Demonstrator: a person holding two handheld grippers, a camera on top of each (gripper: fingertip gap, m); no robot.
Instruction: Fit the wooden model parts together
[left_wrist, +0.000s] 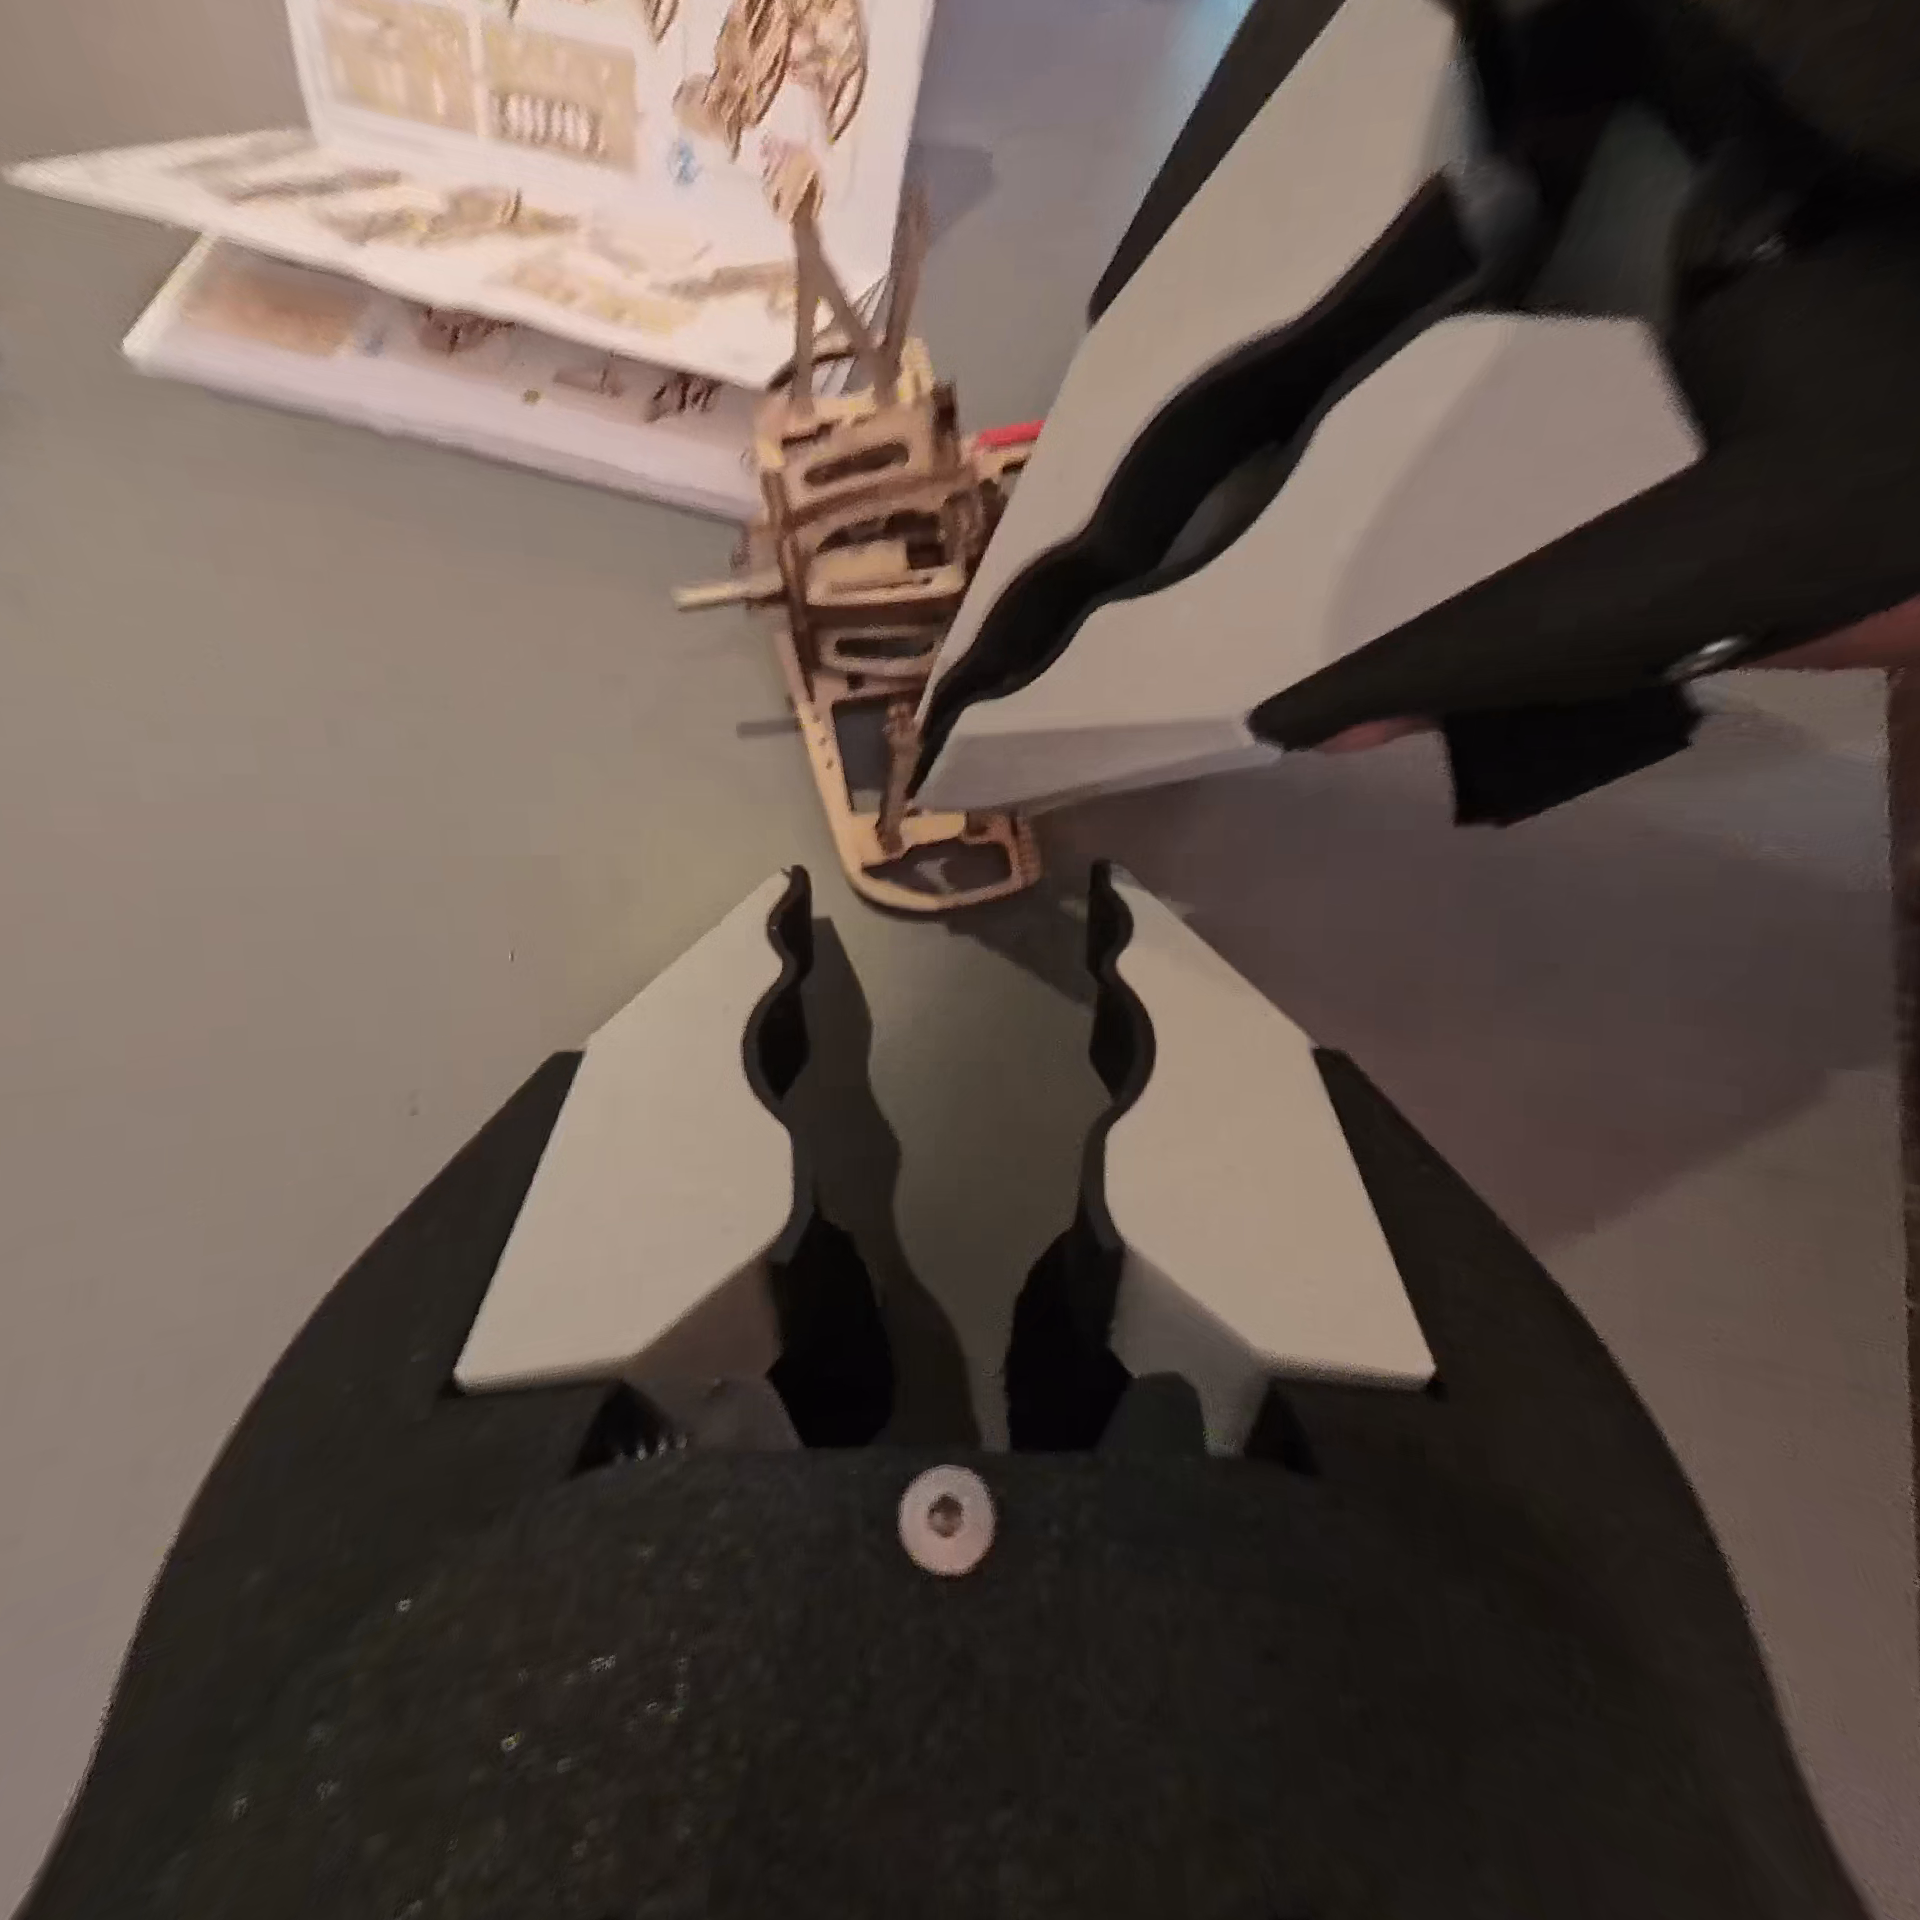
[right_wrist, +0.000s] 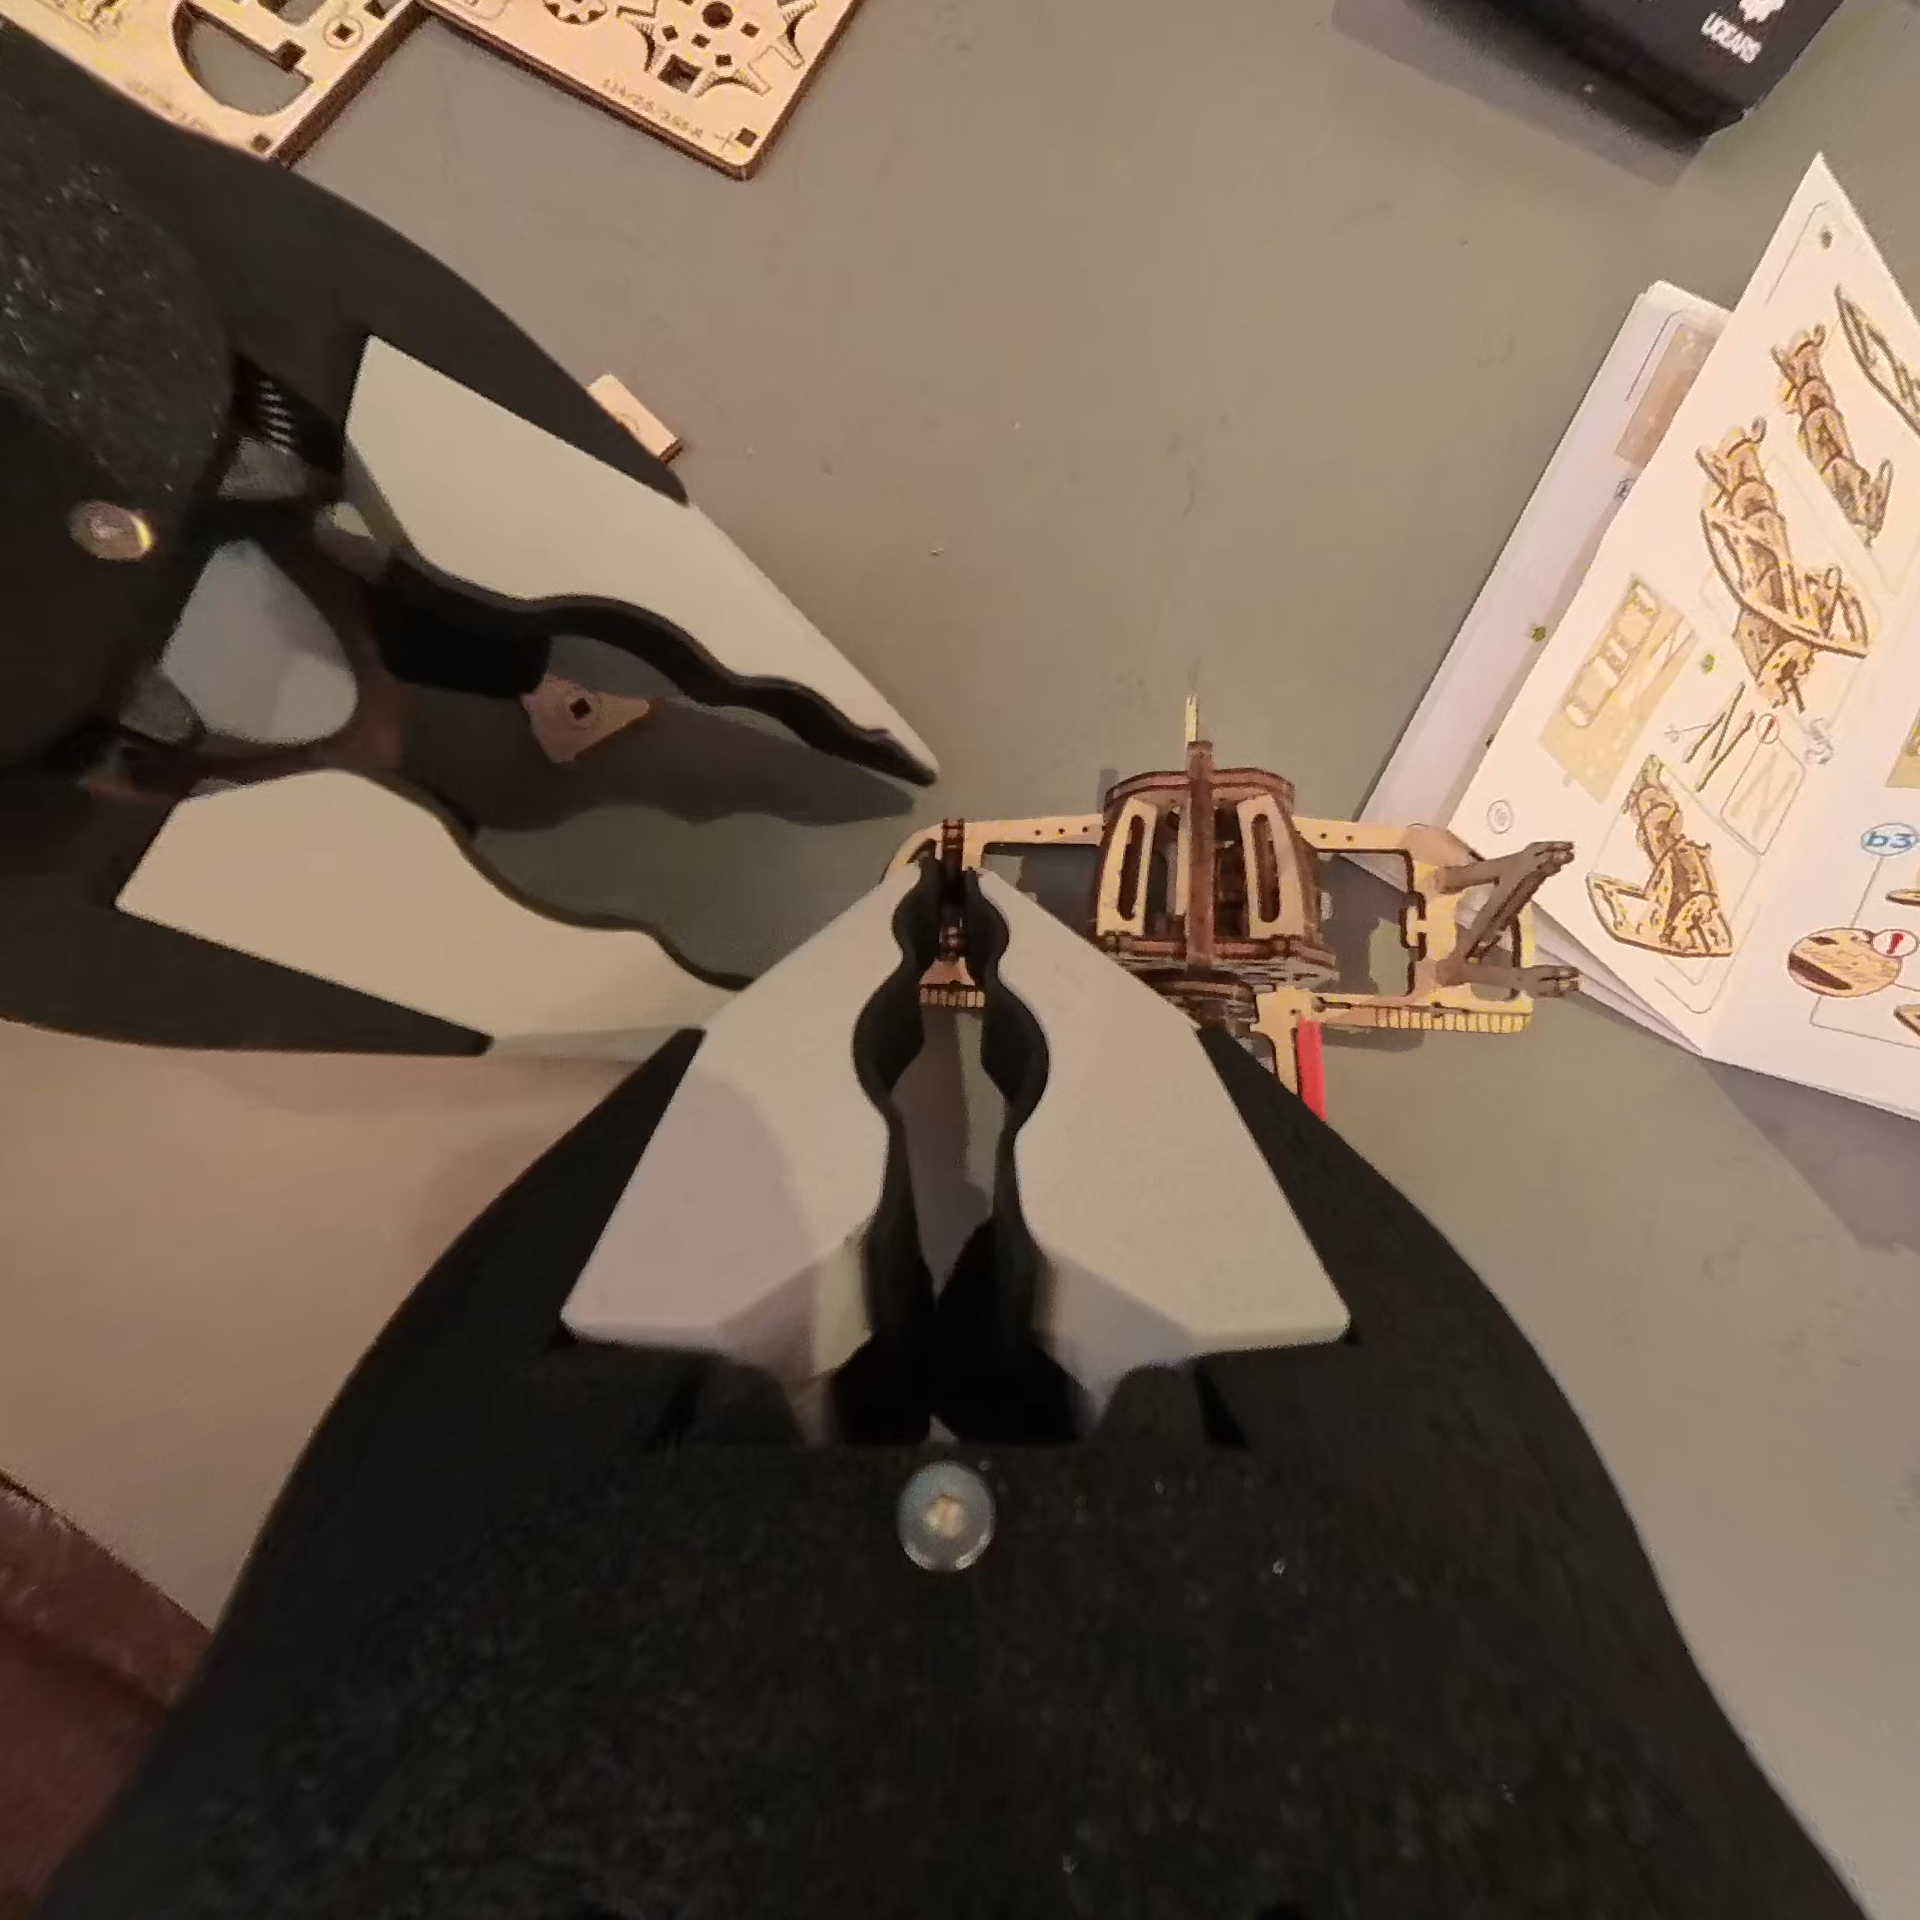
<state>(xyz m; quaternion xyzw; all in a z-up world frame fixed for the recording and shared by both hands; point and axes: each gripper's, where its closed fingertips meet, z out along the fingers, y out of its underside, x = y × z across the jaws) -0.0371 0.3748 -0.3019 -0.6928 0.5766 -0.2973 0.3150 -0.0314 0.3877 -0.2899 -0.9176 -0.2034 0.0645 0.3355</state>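
Observation:
A half-built wooden model (right_wrist: 1205, 894) stands on the grey table; it also shows in the left wrist view (left_wrist: 862, 540), with a domed middle and a flat frame. My right gripper (right_wrist: 948, 883) is shut on a small upright wooden part (right_wrist: 948, 920) at the frame's left end. In the left wrist view the right gripper (left_wrist: 920, 769) comes down from the upper right onto that part (left_wrist: 894, 764). My left gripper (left_wrist: 948, 883) is open and empty, just short of the model's near end. In the right wrist view the left gripper (right_wrist: 836, 878) sits to the left, jaws wide apart.
An open instruction booklet (right_wrist: 1714, 675) lies right of the model; it also shows in the left wrist view (left_wrist: 468, 239). Laser-cut wooden sheets (right_wrist: 665, 73) and a black box (right_wrist: 1662, 52) lie at the far edge. A small triangular piece (right_wrist: 582, 717) and a small wooden block (right_wrist: 634, 416) lie near the left gripper. Less than 4 cm separates the two grippers' tips.

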